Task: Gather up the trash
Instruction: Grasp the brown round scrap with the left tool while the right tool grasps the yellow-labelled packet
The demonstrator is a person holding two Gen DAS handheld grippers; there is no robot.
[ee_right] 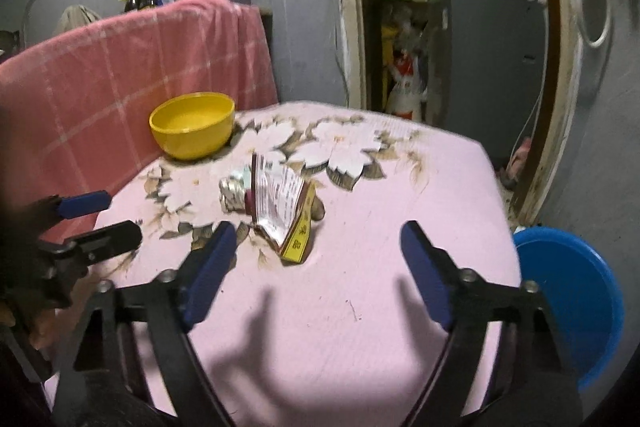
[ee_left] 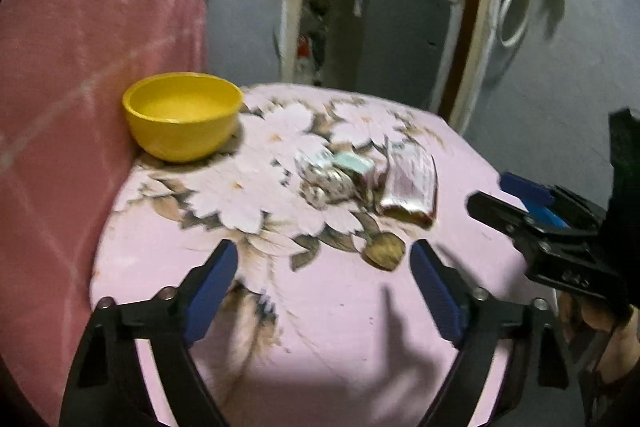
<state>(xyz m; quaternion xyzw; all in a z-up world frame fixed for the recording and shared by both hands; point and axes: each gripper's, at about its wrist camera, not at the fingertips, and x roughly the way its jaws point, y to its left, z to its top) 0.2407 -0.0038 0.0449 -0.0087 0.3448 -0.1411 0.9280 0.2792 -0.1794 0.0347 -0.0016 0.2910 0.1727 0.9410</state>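
Foil and printed paper make up the trash: a crumpled silvery wrapper (ee_right: pixel 232 193) and a flattened snack packet (ee_right: pixel 280 211) with a yellow strip lie touching each other near the middle of the worktop (ee_right: pixel 360 327), on its pink flowered cloth. We judge the collecting as not yet begun, since both pieces sit loose on the cloth and neither tool has hold of anything. Our left gripper (ee_left: pixel 324 281) hangs over the near part of the cloth with its jaws spread wide and nothing between them; the pile lies ahead of it, a little to the right. Our right gripper (ee_right: pixel 316 259) also has its jaws wide apart and empty, the packet just beyond its left finger. Behind the trash a yellow bowl (ee_right: pixel 192 127) stands at the far left of the worktop, against a pink checked towel (ee_right: pixel 120 67); it looks empty, and it may be where the trash goes. A blue tub (ee_right: pixel 576 307) sits lower, beyond the right edge of the worktop, another possible bin; which one is meant we cannot tell. Left to do: seize each piece and carry it off
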